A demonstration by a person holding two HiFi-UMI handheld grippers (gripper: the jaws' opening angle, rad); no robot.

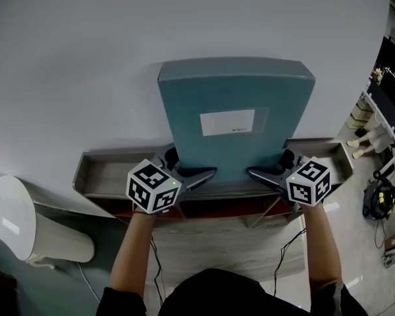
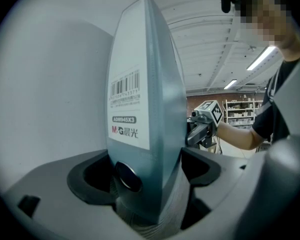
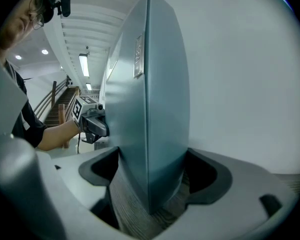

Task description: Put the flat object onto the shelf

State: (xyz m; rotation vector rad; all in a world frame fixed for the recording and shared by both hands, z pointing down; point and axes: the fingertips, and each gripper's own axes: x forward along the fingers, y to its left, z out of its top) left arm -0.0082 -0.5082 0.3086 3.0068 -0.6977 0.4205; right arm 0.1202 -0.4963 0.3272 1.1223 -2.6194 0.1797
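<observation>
I've got both grippers clamped on the blue folder (image 1: 236, 120). The left gripper (image 1: 207, 175) is closed on its lower left edge, and the left gripper view shows the 2 jaws pressed against either face of the spine. The right gripper (image 1: 255, 174) is the same on the lower right edge, jaws tight on the folder with nothing else between them.

The folder stands upright, broad face toward me, with its back close to the white wall (image 1: 85, 58). Its bottom edge is down at the grey shelf (image 1: 102, 173), about mid-length. I can't tell if it's actually resting on the shelf or just held there.

There's a white label (image 1: 228, 122) on the front face. A barcode sticker (image 2: 126, 109) is on the spine on the left gripper's side.

Each gripper view shows the other gripper across the folder at the same height. A white round object (image 1: 13, 219) sits low on the left, well apart from the shelf.
</observation>
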